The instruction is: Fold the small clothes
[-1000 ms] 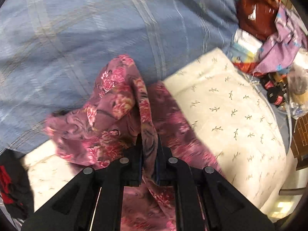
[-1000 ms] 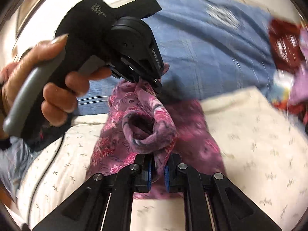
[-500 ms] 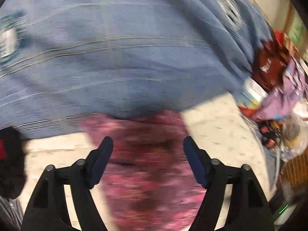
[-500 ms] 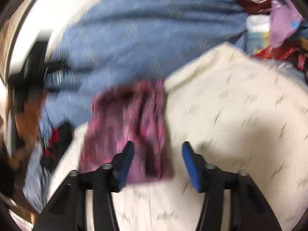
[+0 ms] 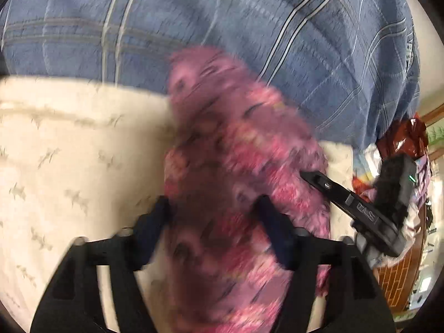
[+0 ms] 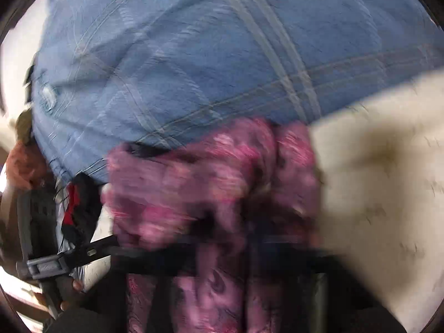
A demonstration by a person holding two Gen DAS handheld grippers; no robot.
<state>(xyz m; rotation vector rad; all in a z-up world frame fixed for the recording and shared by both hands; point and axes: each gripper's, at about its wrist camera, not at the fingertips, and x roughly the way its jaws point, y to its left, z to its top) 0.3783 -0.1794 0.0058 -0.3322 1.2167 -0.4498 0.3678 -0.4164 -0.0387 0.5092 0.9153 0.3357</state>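
Observation:
A pink floral garment (image 5: 236,144) lies bunched on a cream pillow (image 5: 69,152), blurred by motion. My left gripper (image 5: 213,222) hangs over its near part. Its jaws are about half open and closing, and the cloth lies between and under the fingers without being pinched. My right gripper (image 5: 316,179) comes in from the right with its narrow tip at the garment's right edge. In the right wrist view the garment (image 6: 180,188) runs down between the blurred fingers of the right gripper (image 6: 227,230), whose jaws are closing and nearly together on the cloth.
A blue plaid blanket (image 5: 222,14) covers the bed beyond the pillow. Bags and packets, one dark red (image 5: 402,138), pile up at the far right. A black and red item (image 6: 73,202) lies left of the garment, near the hand (image 6: 69,285) on the left gripper.
Both grippers let go of the lifted folds and opened. The garment dropped onto the pillow. Both hands swung and came down on it again, and the right jaws have closed.

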